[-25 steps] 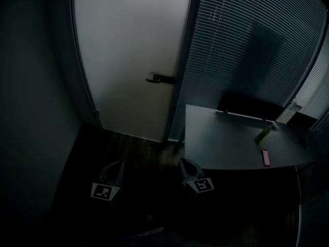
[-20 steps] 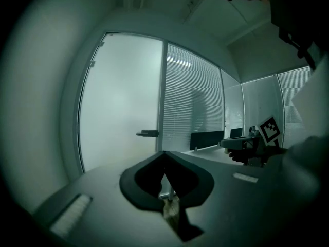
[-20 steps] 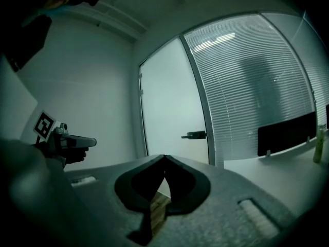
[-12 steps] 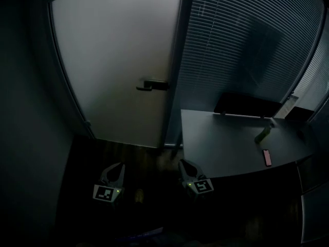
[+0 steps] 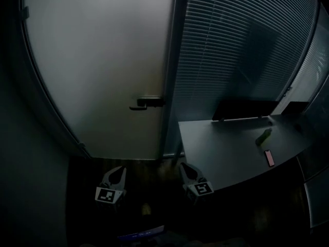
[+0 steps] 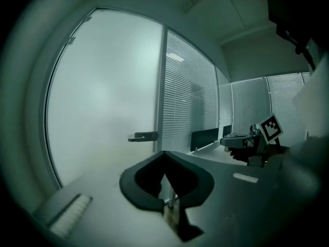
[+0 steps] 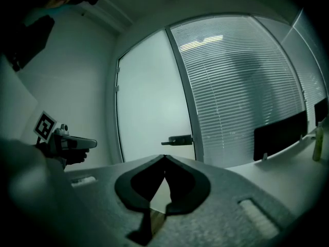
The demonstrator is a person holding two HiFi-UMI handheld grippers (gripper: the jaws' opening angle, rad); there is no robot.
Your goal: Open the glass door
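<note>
Closer now to the glass door (image 5: 97,71), the left gripper (image 5: 121,169) and right gripper (image 5: 182,165) hang pressed together, empty. Door stands shut ahead, handle (image 5: 145,103) untouched; opening remains.

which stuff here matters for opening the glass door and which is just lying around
For the job: glass door, door handle, left gripper, right gripper.
Just lying about: desk, phone, green bottle, blinds.

door (image 5: 103,60): top cut off by frame edge | green item (image 5: 263,136) on desk (image 5: 221,148): too dim to identify | floor (image 5: 146,164): nearly black
</note>
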